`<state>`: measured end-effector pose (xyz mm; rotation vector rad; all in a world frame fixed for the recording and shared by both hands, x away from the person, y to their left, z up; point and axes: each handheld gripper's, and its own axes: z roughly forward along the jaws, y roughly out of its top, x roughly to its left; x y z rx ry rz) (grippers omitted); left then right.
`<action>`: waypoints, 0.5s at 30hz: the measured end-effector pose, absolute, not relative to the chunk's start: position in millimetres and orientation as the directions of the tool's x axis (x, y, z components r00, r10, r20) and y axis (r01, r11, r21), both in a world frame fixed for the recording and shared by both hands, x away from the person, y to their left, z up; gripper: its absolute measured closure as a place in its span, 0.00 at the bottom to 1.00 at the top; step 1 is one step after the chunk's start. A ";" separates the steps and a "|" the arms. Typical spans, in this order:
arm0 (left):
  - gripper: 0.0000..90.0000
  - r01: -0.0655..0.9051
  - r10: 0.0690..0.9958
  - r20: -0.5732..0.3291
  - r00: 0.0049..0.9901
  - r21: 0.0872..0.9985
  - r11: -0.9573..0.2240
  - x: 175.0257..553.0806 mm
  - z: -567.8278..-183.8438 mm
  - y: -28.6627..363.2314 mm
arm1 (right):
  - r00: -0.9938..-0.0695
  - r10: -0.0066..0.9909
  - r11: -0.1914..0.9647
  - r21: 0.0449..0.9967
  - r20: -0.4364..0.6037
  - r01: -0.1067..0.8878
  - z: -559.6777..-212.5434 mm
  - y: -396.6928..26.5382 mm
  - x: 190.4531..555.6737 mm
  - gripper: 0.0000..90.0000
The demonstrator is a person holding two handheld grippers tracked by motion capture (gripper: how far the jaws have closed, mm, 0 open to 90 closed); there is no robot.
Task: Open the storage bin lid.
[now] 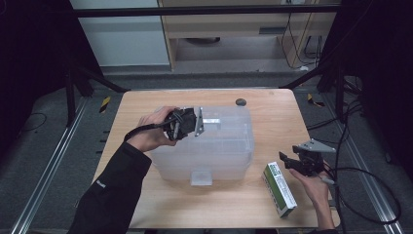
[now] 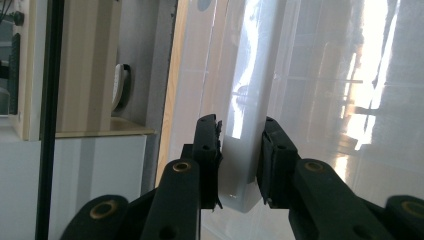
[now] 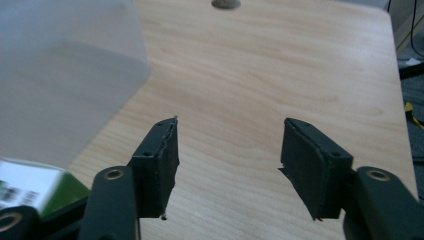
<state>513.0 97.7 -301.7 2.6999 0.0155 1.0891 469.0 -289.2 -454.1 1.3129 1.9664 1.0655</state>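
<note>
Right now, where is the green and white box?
In the high view the green and white box lies flat on the table's near right side, between the clear plastic bin and the right claw.

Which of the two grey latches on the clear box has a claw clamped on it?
The far latch on the clear storage box top; the left claw grips it. The near latch on the front wall, facing the person, is untouched.
</note>
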 end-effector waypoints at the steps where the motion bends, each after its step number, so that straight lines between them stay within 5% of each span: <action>1: 0.81 -0.077 0.094 0.681 0.726 0.216 -0.973 513.5 -301.2 97.9 | -0.381 0.925 0.203 0.848 -0.001 0.490 -449.5 -288.4 467.2 0.48; 15: 0.81 -0.068 0.104 0.668 0.737 0.226 -0.972 517.2 -298.1 98.0 | -0.506 0.862 0.233 0.869 0.024 0.438 -403.1 -262.1 448.6 0.71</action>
